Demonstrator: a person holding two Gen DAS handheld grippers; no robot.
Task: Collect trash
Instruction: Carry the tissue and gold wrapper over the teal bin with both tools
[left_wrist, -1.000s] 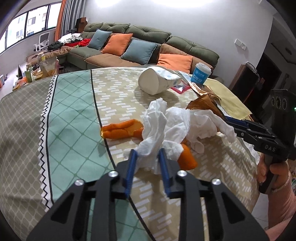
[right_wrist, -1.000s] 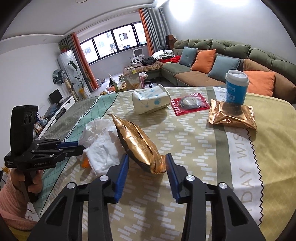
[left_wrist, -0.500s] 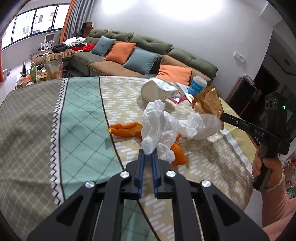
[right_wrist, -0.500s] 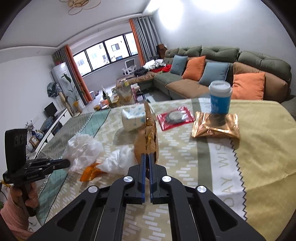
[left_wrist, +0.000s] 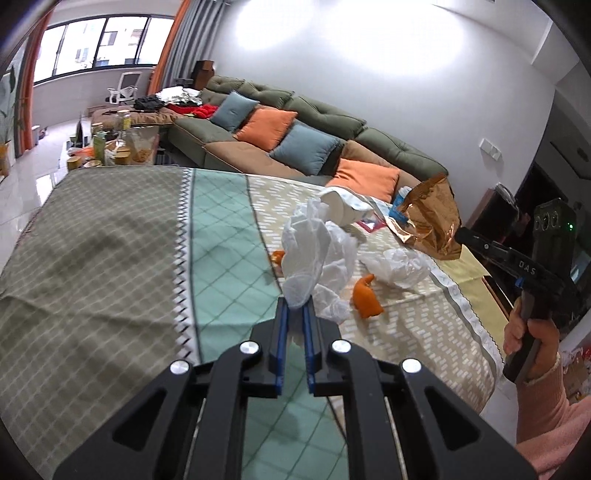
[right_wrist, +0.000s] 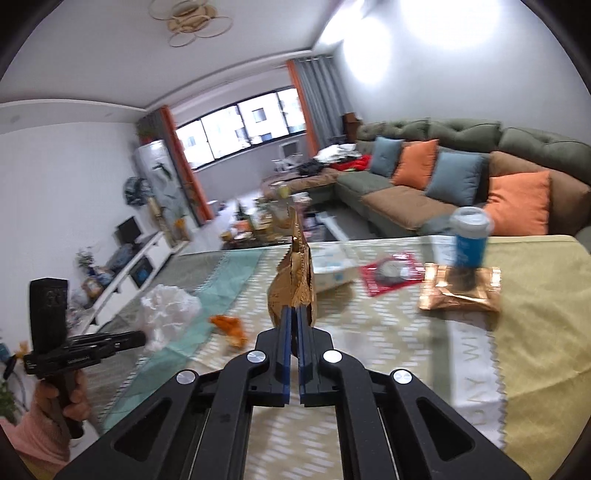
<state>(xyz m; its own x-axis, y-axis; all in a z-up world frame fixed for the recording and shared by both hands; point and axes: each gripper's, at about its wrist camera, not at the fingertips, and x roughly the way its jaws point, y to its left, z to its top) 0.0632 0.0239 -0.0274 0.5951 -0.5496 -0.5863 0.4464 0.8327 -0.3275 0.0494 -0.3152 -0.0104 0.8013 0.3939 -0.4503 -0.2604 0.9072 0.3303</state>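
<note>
My left gripper (left_wrist: 295, 306) is shut on a crumpled white tissue (left_wrist: 314, 254), lifted off the patterned tablecloth (left_wrist: 129, 258). My right gripper (right_wrist: 294, 312) is shut on a gold foil snack bag (right_wrist: 293, 284), held upright above the table. That bag (left_wrist: 430, 221) and the right gripper (left_wrist: 461, 236) also show at the right of the left wrist view. A second white tissue wad (left_wrist: 399, 267) and orange peel pieces (left_wrist: 365, 295) lie on the cloth. In the right wrist view the left gripper (right_wrist: 142, 336) carries the tissue (right_wrist: 168, 314) at lower left.
A tissue pack (right_wrist: 332, 269), a red wrapper (right_wrist: 391, 273), a flat gold bag (right_wrist: 460, 291) and a blue paper cup (right_wrist: 471, 240) sit on the far side of the table. A sofa with cushions (left_wrist: 295, 147) stands behind. A person's hand in a pink sleeve (left_wrist: 535, 354) holds the right gripper.
Both grippers closed on their items and lifted them. The tissue rose off the table and moved left; the gold bag came up and now stands upright.
</note>
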